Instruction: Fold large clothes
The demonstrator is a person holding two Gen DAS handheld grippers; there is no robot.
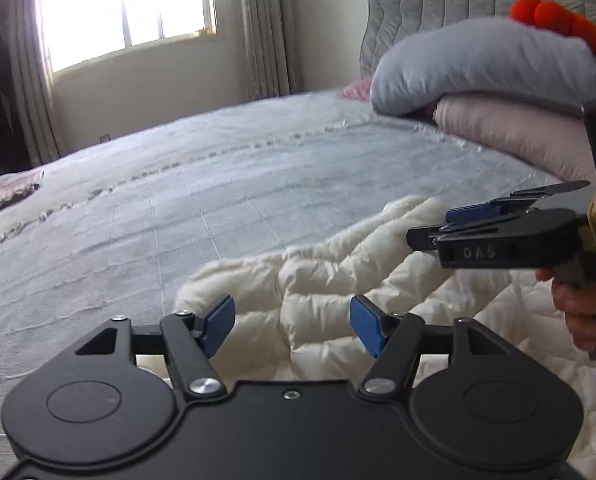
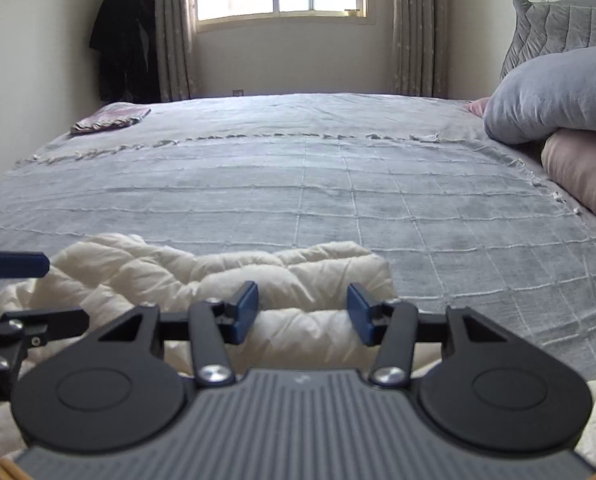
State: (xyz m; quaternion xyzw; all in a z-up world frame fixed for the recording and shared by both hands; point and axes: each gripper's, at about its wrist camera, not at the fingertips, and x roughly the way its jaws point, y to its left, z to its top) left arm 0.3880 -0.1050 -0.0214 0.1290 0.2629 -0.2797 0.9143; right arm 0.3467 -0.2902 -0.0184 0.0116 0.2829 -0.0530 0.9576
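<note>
A cream quilted puffy jacket [image 1: 322, 280] lies bunched on the near part of the grey bedspread [image 1: 217, 184]; it also shows in the right wrist view [image 2: 201, 268]. My left gripper [image 1: 291, 326] is open, its blue pads just above the jacket with nothing between them. My right gripper [image 2: 302, 314] is open above the jacket's folded edge, empty. The right gripper also shows from the side in the left wrist view [image 1: 454, 226], held in a hand above the jacket's right part. The left gripper's blue fingertip [image 2: 15, 265] shows at the left edge of the right wrist view.
A grey pillow [image 2: 554, 92] lies on a pink pillow [image 2: 586, 172] at the right by the grey headboard [image 1: 458, 12]. An orange plush thing [image 1: 558, 20] sits on the pillow. A folded pinkish cloth [image 2: 109, 118] lies at the bed's far left corner. Dark clothes [image 2: 123, 40] hang by the window.
</note>
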